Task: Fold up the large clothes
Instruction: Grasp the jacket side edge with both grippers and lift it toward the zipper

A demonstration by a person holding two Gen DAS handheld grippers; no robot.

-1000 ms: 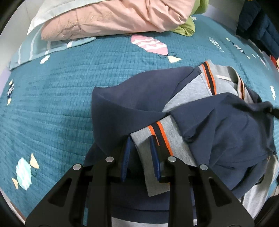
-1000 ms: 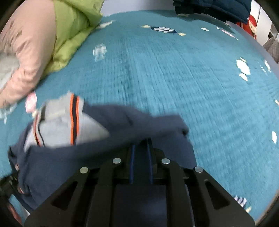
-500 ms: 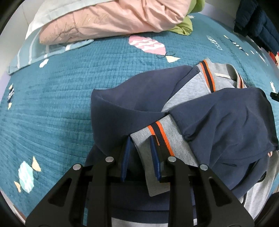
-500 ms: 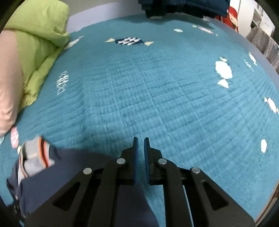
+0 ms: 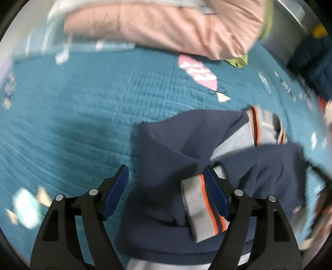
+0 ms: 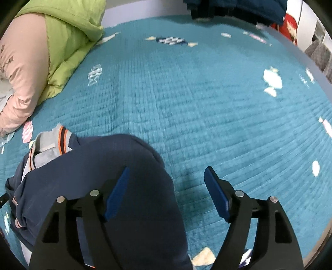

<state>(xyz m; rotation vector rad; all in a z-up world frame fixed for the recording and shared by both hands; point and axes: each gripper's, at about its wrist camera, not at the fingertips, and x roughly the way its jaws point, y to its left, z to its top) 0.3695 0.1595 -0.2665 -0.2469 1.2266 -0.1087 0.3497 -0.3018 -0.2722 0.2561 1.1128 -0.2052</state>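
A navy garment [image 5: 170, 145] with grey panels and orange-and-dark stripes lies bunched on the teal quilt [image 5: 83, 116]. My left gripper [image 5: 167, 176] hangs over it with its jaws opening wide. A grey striped cuff [image 5: 199, 205] lies loose between them, near the right blue pad, and is not pinched. In the right wrist view the same garment [image 6: 99, 172] lies at lower left. My right gripper [image 6: 167, 176] is opening too. Navy cloth runs under its left finger [image 6: 118, 191], and the right finger stands over bare quilt [image 6: 207, 93].
Pink bedding [image 5: 166, 27] and a lime green jacket [image 6: 68, 41] are piled at the far side of the bed. Dark navy clothes [image 6: 232, 8] hang at the back right. The bed's edge [image 6: 307, 60] runs along the right.
Both grippers have opened wide and let go of the cloth they pinched. The left view has shifted left and is blurred. The right gripper stands nearer the navy cloth than half a second ago.
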